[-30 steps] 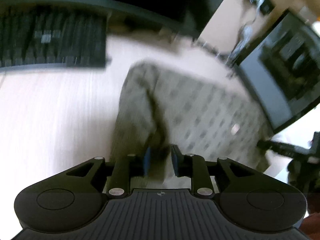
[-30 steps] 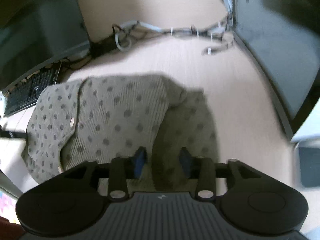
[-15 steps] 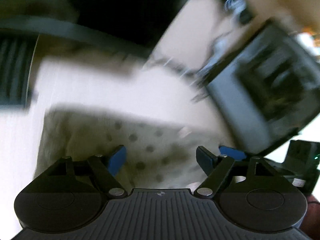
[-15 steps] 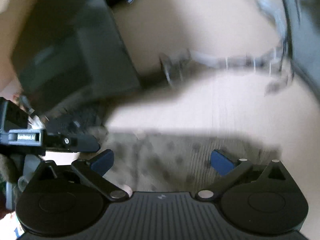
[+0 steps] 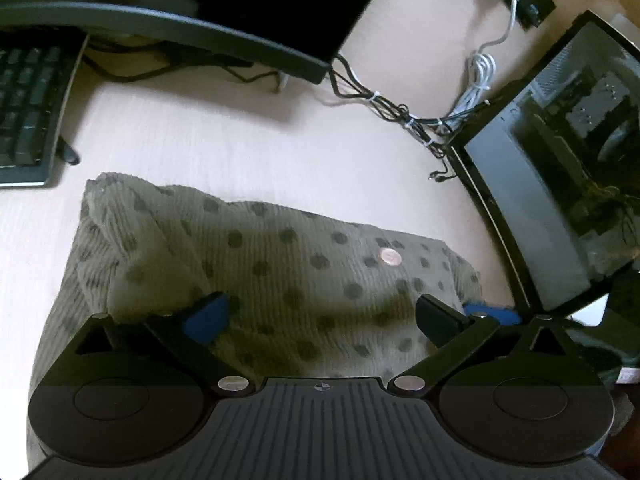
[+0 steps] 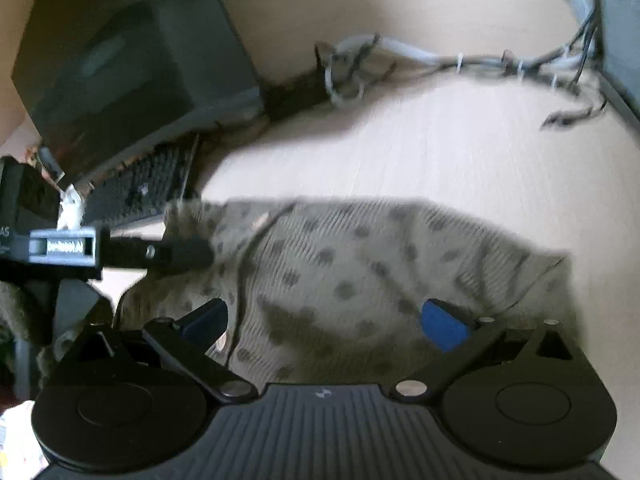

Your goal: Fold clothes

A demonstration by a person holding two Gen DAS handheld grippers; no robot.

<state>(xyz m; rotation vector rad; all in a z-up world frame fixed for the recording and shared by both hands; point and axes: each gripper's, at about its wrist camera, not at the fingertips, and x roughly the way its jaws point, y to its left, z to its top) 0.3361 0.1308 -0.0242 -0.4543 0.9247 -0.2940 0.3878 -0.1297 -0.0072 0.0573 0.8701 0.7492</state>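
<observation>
An olive ribbed garment with dark dots [image 5: 280, 256] lies folded on the pale wooden table [image 5: 240, 140], a pink button [image 5: 390, 257] showing near its right end. My left gripper [image 5: 322, 316] hovers over the garment's near edge; its jaws are opening wide and the pads do not press on the cloth. In the right wrist view the same garment [image 6: 360, 264] spreads below my right gripper [image 6: 326, 316], which is open just above the cloth and grips nothing. One of the left gripper's fingers [image 6: 180, 254] reaches over the garment's left end there.
A black keyboard [image 5: 24, 120] sits at the far left, a dark monitor [image 5: 560, 184] stands at the right, and another screen [image 6: 120, 60] is behind. Tied cables [image 5: 400, 112] run along the back of the table.
Both grippers were pinched on folds of the garment a second ago; both jaws have spread wide and let the cloth go. Both views have shifted back toward the garment's near edge.
</observation>
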